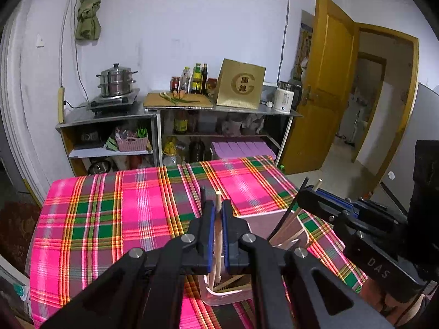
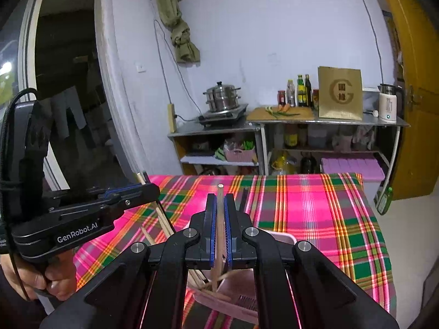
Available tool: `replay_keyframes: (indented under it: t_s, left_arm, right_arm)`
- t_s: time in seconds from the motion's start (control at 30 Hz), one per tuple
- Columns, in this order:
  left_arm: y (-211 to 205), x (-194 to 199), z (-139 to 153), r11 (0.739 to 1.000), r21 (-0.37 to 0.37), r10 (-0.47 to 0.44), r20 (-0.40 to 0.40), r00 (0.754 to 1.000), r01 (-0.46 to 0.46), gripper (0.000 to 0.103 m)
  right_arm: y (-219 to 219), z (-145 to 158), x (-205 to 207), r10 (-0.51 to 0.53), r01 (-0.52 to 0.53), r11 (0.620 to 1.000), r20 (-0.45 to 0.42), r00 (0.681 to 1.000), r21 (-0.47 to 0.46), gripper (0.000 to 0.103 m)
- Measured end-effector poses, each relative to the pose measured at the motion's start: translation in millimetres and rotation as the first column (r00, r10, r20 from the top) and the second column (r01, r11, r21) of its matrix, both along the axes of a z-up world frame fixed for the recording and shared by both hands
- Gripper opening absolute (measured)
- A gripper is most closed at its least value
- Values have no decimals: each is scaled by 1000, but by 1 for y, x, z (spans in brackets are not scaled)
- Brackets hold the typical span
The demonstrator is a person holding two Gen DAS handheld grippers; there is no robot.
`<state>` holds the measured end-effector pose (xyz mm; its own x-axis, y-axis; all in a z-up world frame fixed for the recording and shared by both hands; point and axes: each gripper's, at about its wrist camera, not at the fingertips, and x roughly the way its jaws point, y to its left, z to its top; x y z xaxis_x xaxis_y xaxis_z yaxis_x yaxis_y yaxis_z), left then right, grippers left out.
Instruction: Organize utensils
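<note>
Above the pink holder on the table, both the left gripper and the right gripper have jaws pinching a chopstick each.

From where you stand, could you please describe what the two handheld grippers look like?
Both are matte black plastic with blue ribbed pads and round silver pivot screws. The left gripper carries white "GenRobot.AI" lettering on its side and a black braided cable at its rear. The right gripper shows "DAS" on its body.
</note>
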<state>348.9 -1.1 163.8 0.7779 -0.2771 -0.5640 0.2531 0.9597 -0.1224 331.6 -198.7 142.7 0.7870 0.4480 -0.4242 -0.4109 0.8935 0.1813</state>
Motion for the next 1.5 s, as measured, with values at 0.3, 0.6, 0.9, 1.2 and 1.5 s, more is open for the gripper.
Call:
replay_keyframes:
  t_s: [0.3,0.6,0.9,1.2,1.5]
  left_arm:
    - [-6,-2,-5,1000,24,-2,-3,1000,2,6]
    - [-5,-14,0,1000,27,6,7,1000,-6,19]
    - [10,-60,5,1000,0,20,53,998,-20,21]
    - [16,-124,-15,999,-7,41,83,996,-41,26]
    - [11,-182,-56,999,-15,42,73,996,-41,27]
  right_arm:
    - [3,-14,5,25,-26,999,-57,998,-28,6]
    - [-3,-11,-12,29,-30,999,-38,999,-36,14]
    - [-18,-1,-51,12,-12,999,5,1000,-32,15]
    - [-27,-15,-110,11,-11,1000,19,1000,-22,38]
    - [-35,-43,-166,-13,13,999,24,1000,-35,38]
